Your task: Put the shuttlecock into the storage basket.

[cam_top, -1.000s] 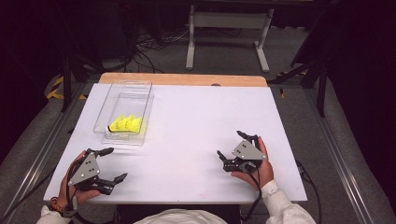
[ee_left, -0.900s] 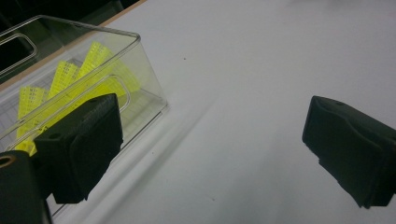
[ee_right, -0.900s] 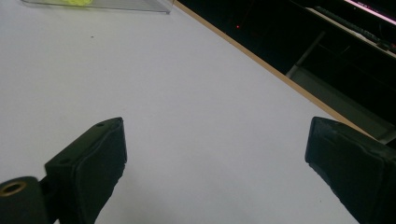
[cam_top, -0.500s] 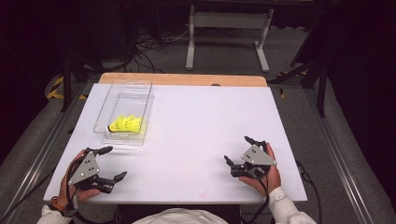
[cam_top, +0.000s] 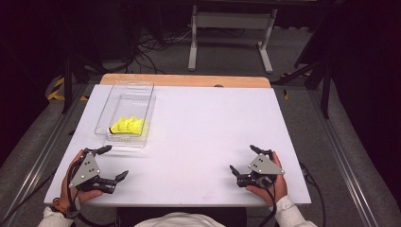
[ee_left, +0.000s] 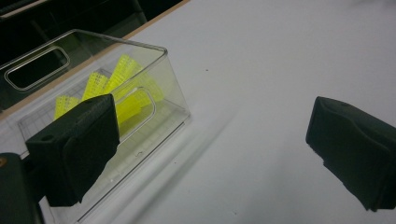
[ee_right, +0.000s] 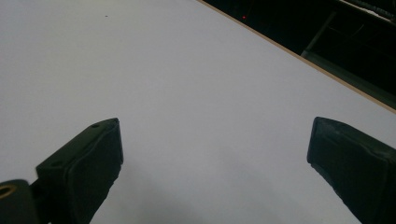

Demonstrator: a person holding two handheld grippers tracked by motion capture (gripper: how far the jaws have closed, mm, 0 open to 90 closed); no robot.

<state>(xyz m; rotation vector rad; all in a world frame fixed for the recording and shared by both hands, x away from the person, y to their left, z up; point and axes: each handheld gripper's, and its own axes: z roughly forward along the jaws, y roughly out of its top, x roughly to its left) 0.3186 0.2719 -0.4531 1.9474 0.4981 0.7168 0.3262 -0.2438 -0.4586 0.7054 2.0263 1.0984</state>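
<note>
Two grippers low in the high view, both with jaws spread and holding nothing: left gripper [cam_top: 108, 163] at lower left, right gripper [cam_top: 248, 161] at lower right, each resting near the bottom edge of the white table [cam_top: 213, 123]. Up and left of centre — clear plastic bin [cam_top: 105, 113], yellow shuttlecocks [cam_top: 127, 126] lying in its nearer end.

Over to the left gripper view: bin [ee_left: 154, 51] filling the upper left, shuttlecocks [ee_left: 122, 70] bright behind the transparent wall, partly hidden by one jaw. Likely light, springy, easily crushed at the skirt — best pinched gently at the cork end, reaching down through the open top.

Right gripper view: bare tabletop [ee_right: 196, 93] between wide jaws.
</note>
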